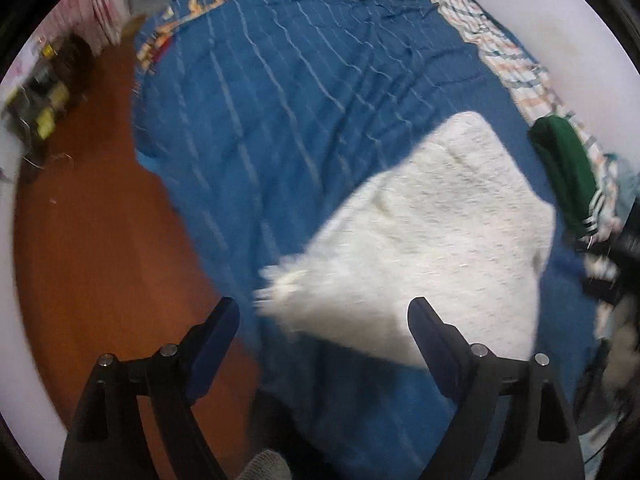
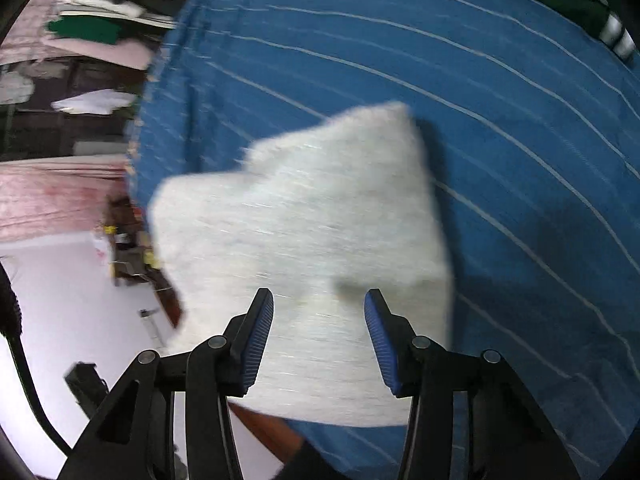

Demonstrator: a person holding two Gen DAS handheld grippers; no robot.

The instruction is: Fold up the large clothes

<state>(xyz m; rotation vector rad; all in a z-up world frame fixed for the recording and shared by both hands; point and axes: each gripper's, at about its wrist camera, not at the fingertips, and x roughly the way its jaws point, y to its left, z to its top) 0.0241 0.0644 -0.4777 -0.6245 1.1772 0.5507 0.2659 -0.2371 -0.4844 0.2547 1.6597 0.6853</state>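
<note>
1. A bed covered by a blue quilt (image 1: 280, 128) with thin pale stripes carries everything; in the left wrist view it fills the frame from 12 to 5 o'clock
2. An orange-brown floor (image 1: 96, 240) runs along the bed's edge from 10 down to 7 o'clock in that view, with blurred clutter (image 1: 44, 104) against a pink wall at 9 to 10 o'clock
3. A plaid sheet (image 1: 516, 72) lines the quilt's far side at 1 to 3 o'clock, next to a white wall
4. One white fuzzy garment (image 1: 432, 240) lies folded on the quilt; in the left wrist view it sits from centre toward 4 o'clock, and in the right wrist view (image 2: 312, 240) it fills the centre
5. One dark green garment (image 1: 568, 168) with white-striped cuffs lies at 3 o'clock, near the white one but apart from it
6. Two claws are seen, one per view
7. The left claw (image 1: 324, 320) is released and spread wide, nothing pinched; its fingers frame the white garment's fringed corner, which lies close to the bed edge
8. The right claw (image 2: 319, 312) stands partly apart over the white garment; its blue ribbed pads (image 2: 260, 340) do not press the fabric, so it looks released
9. The quilt lies bare from 11 to 1 o'clock beyond the white garment in the left wrist view, and from 1 to 4 o'clock in the right wrist view
10. Both views are motion-blurred, so fine fold lines cannot be told
</note>
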